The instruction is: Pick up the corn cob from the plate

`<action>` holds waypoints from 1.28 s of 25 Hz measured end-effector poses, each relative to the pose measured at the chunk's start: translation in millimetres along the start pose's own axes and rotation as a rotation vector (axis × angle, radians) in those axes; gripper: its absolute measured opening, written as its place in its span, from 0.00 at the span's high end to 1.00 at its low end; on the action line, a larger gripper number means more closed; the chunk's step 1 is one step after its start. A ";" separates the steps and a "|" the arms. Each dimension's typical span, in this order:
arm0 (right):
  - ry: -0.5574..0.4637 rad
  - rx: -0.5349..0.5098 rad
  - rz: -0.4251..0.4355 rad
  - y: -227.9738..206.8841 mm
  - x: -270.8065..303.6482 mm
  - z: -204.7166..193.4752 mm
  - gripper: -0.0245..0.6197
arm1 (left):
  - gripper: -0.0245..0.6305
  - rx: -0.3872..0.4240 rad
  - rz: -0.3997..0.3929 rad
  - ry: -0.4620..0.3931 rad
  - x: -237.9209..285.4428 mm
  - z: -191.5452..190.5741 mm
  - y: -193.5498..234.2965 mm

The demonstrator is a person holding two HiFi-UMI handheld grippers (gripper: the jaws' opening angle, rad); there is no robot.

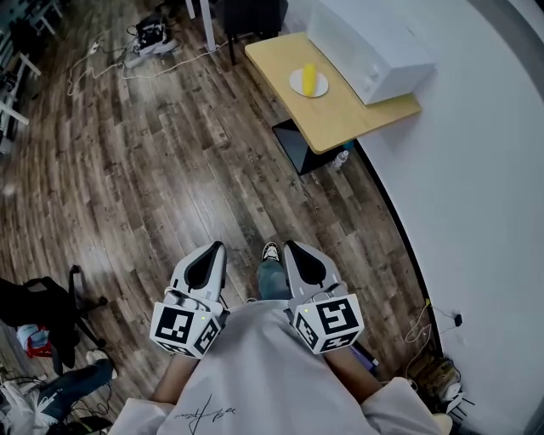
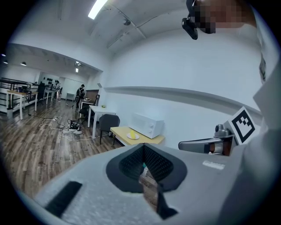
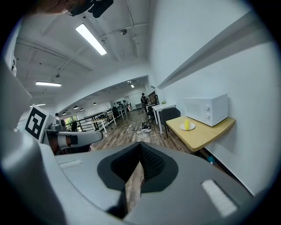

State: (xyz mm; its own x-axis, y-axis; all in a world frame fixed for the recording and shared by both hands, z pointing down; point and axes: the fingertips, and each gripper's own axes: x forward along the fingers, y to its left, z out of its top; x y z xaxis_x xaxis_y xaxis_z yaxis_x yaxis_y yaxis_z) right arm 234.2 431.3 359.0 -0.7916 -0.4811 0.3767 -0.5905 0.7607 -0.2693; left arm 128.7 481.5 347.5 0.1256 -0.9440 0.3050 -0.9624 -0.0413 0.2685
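A yellow corn cob stands upright on a small white plate on a light wooden table against the white wall, far ahead of both grippers. My left gripper and right gripper are held side by side near the person's body, pointing toward the table. Both are shut with nothing between their jaws. The left gripper view shows the left gripper with the corn cob small in the distance. From the right gripper, the corn cob and plate sit to the right.
A white microwave sits on the table behind the plate. A dark chair stands at the table's far end, with cables on the wood floor nearby. An office chair is at lower left. A black panel lies under the table.
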 end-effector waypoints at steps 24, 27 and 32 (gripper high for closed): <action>0.008 0.028 0.000 -140.9 132.3 79.0 0.95 | 0.97 0.000 0.019 -0.005 182.8 72.6 43.0; 0.006 0.036 -0.011 -147.9 140.8 83.4 0.95 | 0.97 0.002 0.005 -0.001 195.6 77.2 45.7; 0.004 0.056 -0.051 -155.2 161.2 89.8 0.95 | 0.97 0.009 -0.053 0.013 222.6 89.0 58.6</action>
State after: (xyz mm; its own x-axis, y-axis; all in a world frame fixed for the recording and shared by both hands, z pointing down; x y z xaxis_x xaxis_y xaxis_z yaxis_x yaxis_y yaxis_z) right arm 184.2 196.5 381.9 -0.7597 -0.5166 0.3950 -0.6380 0.7098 -0.2985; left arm 78.8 239.9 349.8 0.1797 -0.9361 0.3025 -0.9565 -0.0943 0.2762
